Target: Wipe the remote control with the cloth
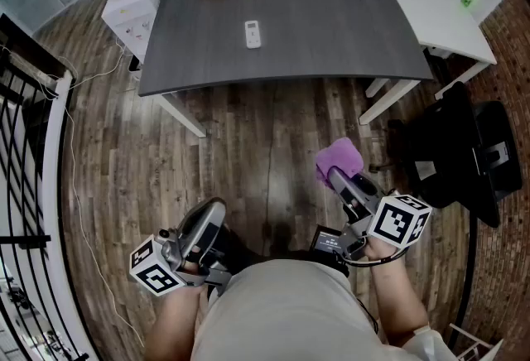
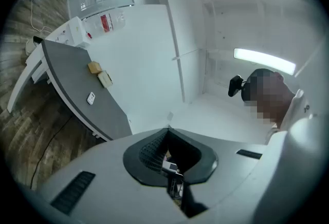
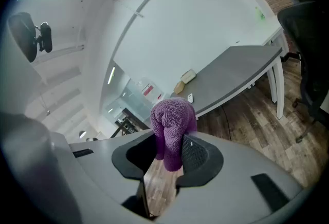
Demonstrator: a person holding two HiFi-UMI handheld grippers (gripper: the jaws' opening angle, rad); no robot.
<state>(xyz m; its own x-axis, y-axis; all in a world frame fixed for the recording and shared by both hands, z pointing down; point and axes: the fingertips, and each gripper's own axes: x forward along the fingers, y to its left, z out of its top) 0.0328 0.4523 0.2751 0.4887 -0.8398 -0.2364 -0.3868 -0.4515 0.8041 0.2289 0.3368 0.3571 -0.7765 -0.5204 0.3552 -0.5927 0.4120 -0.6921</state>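
Two grippers hang low by the person's waist, well short of the table point(image 1: 331, 20). The left gripper point(image 1: 207, 220) is closed tight on nothing, probably kept free to steady the remote. The remote control point(image 1: 253, 34) lies flat near the middle of the dark tabletop, well apart from both. The right gripper point(image 1: 338, 177) pinches the purple cloth point(image 1: 339, 157), which is bunched above its jaws, ready to be carried over for wiping.

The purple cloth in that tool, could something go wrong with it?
The purple cloth is only pinched at the tip of the right tool, so it might slip onto the wooden floor. The remote lies loose on the table, and the left tool is shut and far away, so wiping may push it along.
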